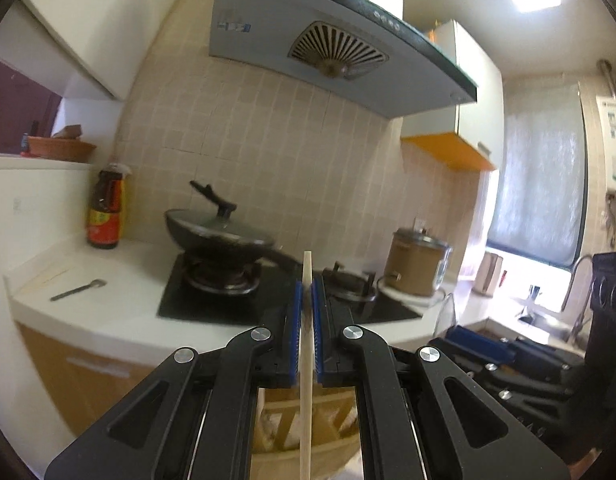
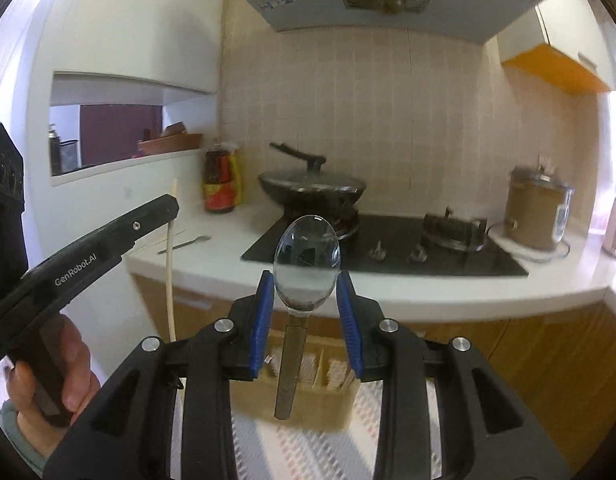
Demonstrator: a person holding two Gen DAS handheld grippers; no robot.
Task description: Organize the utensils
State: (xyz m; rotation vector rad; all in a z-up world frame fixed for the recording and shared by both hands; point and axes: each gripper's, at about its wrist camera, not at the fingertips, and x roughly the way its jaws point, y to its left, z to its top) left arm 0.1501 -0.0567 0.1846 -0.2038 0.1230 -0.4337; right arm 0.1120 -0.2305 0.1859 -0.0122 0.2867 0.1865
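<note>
left gripper (image 1: 307, 292): black, blue pads, silver screws | right gripper (image 2: 306, 280): same | white "GenRobot.AI" marking

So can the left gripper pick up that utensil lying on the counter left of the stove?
Probably not yet: the left gripper is shut on a wooden chopstick. Nothing visibly blocks the metal utensil lying on the white counter.

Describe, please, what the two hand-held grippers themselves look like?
Both are matte black linkage frames with silver pivot bolts and ribbed blue pads: the left hand-held gripper and the right hand-held gripper. The left's side reads "GenRobot.AI" in white lettering. No cables show.
</note>
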